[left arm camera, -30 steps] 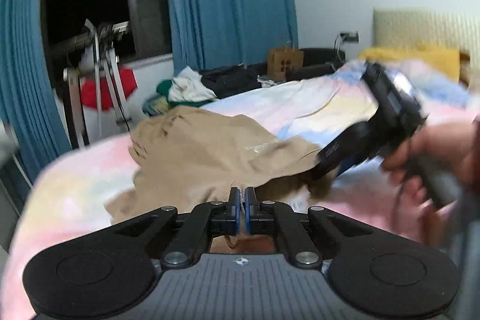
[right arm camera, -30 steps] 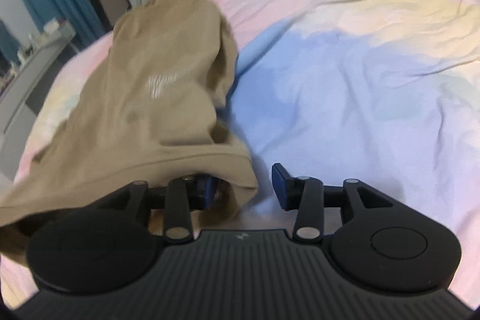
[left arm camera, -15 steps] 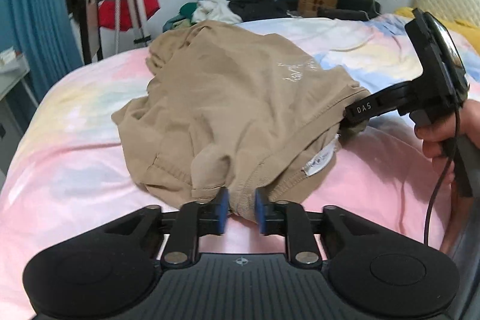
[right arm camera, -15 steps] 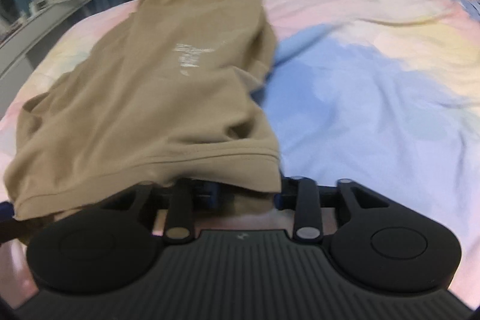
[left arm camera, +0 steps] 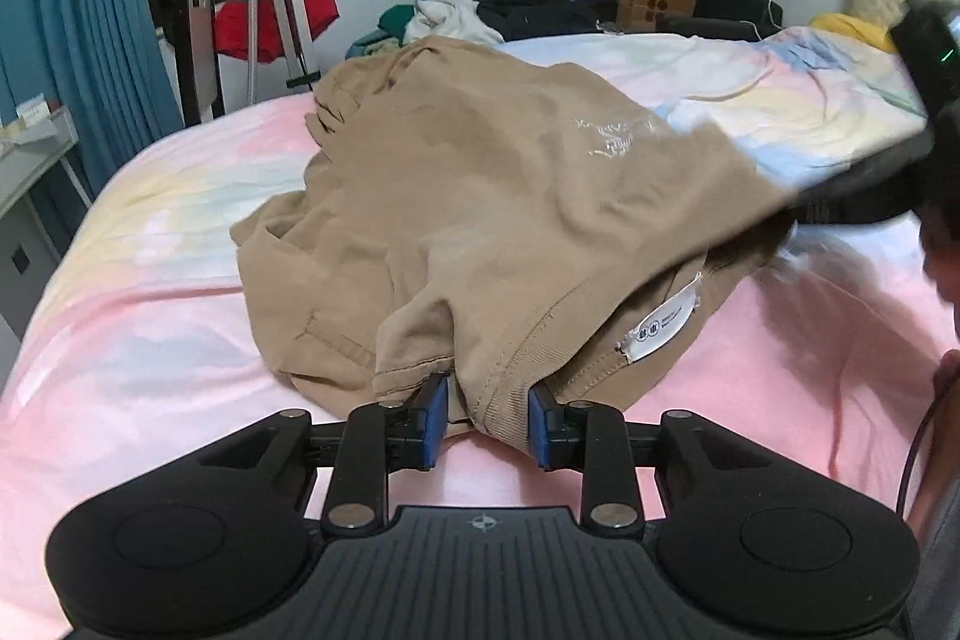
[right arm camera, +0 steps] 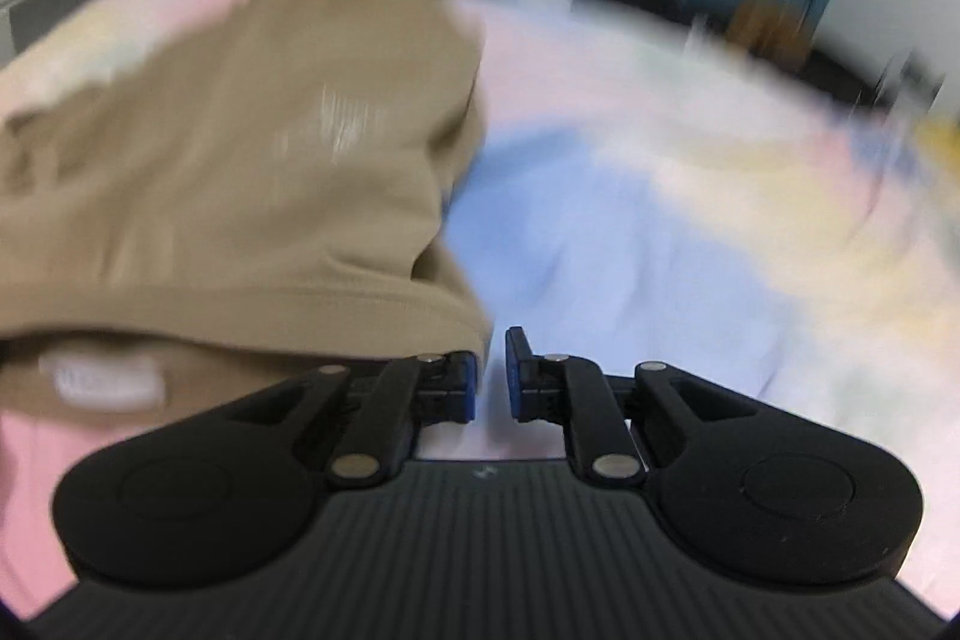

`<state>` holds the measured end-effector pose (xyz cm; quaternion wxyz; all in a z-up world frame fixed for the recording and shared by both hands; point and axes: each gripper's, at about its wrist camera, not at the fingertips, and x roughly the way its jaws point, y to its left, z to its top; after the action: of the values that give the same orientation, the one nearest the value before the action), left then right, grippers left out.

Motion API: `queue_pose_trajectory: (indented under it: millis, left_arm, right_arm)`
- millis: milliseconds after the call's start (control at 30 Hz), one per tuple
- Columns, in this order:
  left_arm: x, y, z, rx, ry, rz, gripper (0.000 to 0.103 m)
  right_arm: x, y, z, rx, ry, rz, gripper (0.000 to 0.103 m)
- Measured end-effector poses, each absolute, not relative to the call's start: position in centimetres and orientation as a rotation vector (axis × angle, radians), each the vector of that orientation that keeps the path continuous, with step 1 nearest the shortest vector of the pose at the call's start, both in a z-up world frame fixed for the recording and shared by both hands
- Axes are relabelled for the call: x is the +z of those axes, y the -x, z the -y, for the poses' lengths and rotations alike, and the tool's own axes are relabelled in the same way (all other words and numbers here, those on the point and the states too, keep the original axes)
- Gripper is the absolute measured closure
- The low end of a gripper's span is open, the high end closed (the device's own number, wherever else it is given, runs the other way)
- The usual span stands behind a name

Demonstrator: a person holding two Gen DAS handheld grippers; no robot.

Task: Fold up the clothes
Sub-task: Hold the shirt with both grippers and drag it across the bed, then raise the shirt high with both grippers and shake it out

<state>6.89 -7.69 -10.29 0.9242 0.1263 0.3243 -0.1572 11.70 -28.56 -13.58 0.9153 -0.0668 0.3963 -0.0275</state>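
A tan T-shirt [left arm camera: 510, 196] lies crumpled on the pastel bedsheet [left arm camera: 150, 280]. Its white label [left arm camera: 660, 328] shows inside the lifted hem. My left gripper [left arm camera: 487, 421] is low over the bed and its jaws are opening. The ribbed collar sits loosely between the blue pads [left arm camera: 435, 415]. In the blurred right wrist view the shirt [right arm camera: 240, 160] drapes over the left finger of my right gripper [right arm camera: 492, 376]. Its jaws are closing to a narrow gap, with only pale sheet [right arm camera: 600, 220] visible between them. The right gripper's black body [left arm camera: 864, 190] props up the shirt's right edge.
A pile of clothes [left arm camera: 444, 15] and a cardboard box [left arm camera: 657, 0] lie beyond the bed's far edge. A drying rack with a red garment [left arm camera: 270, 9] stands by the blue curtains. A yellow pillow [left arm camera: 846, 27] is far right, a desk [left arm camera: 30, 147] far left. A hand [left arm camera: 942, 268] is at the right.
The left jaws went from shut to parted and sank toward the bed, releasing the collar. The right jaws narrowed while that gripper rolled and slid, and the hem left its gap.
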Motion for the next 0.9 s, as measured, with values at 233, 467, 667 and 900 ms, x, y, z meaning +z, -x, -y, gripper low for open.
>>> queue_pose_trajectory:
  millis: [233,467,667,900]
  left_arm:
    - [-10.5,-6.4,7.9,-0.327,-0.303,-0.681,0.073]
    - [-11.1,-7.3,7.8,-0.328,-0.314,-0.734,0.075]
    - [-11.1,-7.2,7.7,-0.322,-0.307,-0.728,0.075]
    - [-10.8,-7.5,6.7,-0.273,-0.248,-0.705,0.089]
  right_arm:
    - [-12.2,-11.1,29.2,-0.071,0.065,-0.724,0.088]
    - [-13.3,-11.9,30.0,-0.02,-0.165,-0.729,0.085]
    - [-12.3,-11.3,29.9,0.037,-0.241,-0.649,0.085]
    - [-14.3,-12.7,29.1,-0.042,-0.093,-0.779,0.087]
